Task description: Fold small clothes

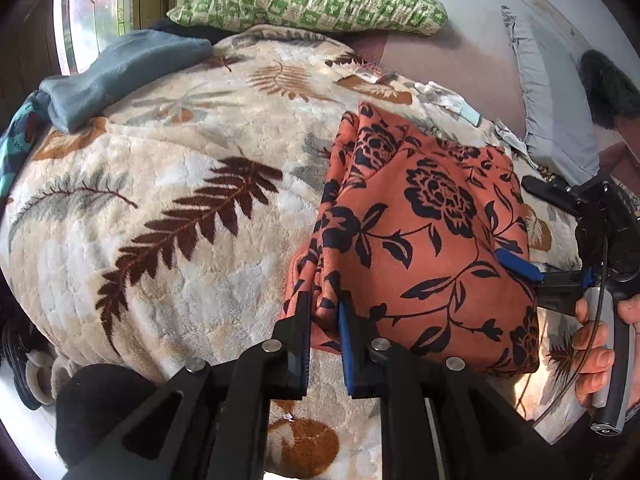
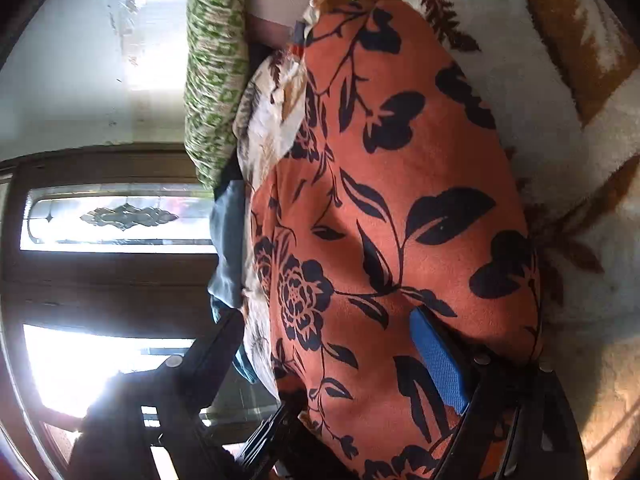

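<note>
Bed with cream leaf-print fleece blanket [image 1: 160,200]: your orange black-flowered garment [image 1: 420,220] lies right of centre. Left hand-held gripper [image 1: 325,312] pinches its bunched lower-left corner; right hand-held gripper [image 1: 528,232] stands wide at its right edge. Grip that edge fully before folding.

We are pinching the near corner of the orange flowered garment [image 1: 424,236] with our left gripper [image 1: 325,312]. Our right gripper [image 1: 516,232] is reaching wide open over its right edge, above the fern-patterned blanket [image 1: 160,200].
</note>
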